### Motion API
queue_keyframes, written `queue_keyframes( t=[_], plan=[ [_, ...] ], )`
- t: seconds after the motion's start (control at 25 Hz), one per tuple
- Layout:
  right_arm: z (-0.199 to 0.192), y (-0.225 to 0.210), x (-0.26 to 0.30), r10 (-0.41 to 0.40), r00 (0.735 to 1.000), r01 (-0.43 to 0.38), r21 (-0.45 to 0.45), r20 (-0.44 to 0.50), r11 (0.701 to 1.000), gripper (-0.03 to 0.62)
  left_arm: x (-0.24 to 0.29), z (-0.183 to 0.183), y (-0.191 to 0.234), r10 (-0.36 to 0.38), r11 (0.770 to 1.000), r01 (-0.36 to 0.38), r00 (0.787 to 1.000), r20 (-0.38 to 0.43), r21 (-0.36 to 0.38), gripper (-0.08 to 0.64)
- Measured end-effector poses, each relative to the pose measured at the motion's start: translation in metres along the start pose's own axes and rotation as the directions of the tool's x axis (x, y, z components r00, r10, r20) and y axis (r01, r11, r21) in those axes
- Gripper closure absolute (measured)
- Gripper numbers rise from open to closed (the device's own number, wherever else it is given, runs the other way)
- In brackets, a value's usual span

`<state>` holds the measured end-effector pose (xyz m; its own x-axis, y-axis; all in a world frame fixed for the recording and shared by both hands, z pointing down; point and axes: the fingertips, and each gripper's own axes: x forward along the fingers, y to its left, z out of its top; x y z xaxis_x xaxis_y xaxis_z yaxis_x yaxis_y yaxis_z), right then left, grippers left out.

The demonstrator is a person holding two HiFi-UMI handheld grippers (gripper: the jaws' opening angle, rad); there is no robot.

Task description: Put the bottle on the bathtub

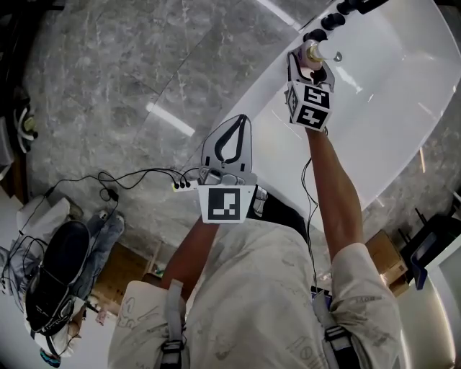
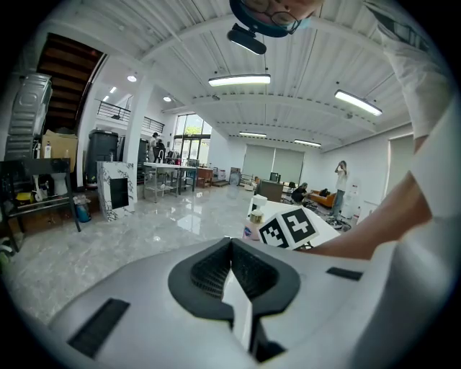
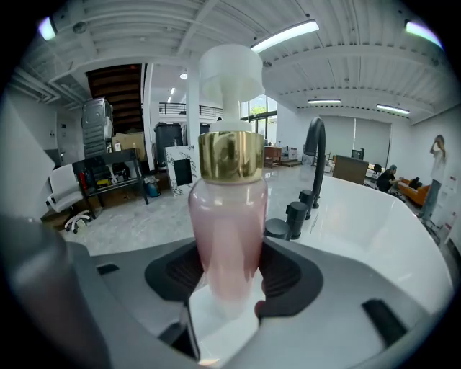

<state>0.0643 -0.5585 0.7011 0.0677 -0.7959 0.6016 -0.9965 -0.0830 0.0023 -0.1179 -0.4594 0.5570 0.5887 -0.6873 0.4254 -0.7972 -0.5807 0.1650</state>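
A pink bottle (image 3: 227, 216) with a gold collar and a white pump stands upright between the jaws of my right gripper (image 3: 227, 277), which is shut on it. In the head view the bottle (image 1: 312, 52) and right gripper (image 1: 311, 63) are over the white bathtub's rim (image 1: 277, 90), close to the black faucet (image 1: 328, 21). I cannot tell whether its base touches the rim. My left gripper (image 1: 242, 122) is held near the person's body, shut with nothing in it. From the left gripper view (image 2: 231, 246) the bottle (image 2: 253, 222) shows ahead.
The black faucet and knobs (image 3: 310, 180) stand just right of the bottle on the rim. The tub's basin (image 1: 392, 86) lies to the right. On the grey marble floor are a power strip with cables (image 1: 184, 185), a black bag (image 1: 54, 277) and cardboard boxes (image 1: 385, 256).
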Motion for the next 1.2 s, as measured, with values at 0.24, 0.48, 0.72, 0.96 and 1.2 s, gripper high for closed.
queue_keyframes(
  t=[0.24,0.48,0.72,0.96,1.2],
  plan=[
    [-0.006,-0.002,-0.002,-0.001,1.000,0.001,-0.012,0.005,1.000,0.383,-0.001,-0.002,-0.009,-0.019,0.999,0.019,1.000,-0.001,0.033,0.557],
    [-0.009,-0.006,-0.028,0.004,1.000,-0.004,0.013,0.000,1.000,0.334,-0.020,0.005,-0.025,-0.025,0.999,0.024,1.000,0.017,0.047,0.557],
    [-0.017,-0.005,-0.030,0.023,1.000,-0.022,0.028,-0.014,0.999,0.326,-0.019,0.007,-0.024,-0.015,1.000,0.015,1.000,0.023,0.027,0.557],
    [-0.028,0.001,-0.046,0.028,0.999,-0.027,0.026,-0.021,0.999,0.325,-0.025,0.008,-0.030,-0.023,0.998,0.021,0.999,0.030,0.054,0.557],
    [-0.049,0.006,-0.077,0.052,0.997,-0.050,0.034,-0.055,0.998,0.325,-0.040,0.016,-0.046,-0.025,0.998,0.021,0.998,0.056,0.064,0.557]
  ],
)
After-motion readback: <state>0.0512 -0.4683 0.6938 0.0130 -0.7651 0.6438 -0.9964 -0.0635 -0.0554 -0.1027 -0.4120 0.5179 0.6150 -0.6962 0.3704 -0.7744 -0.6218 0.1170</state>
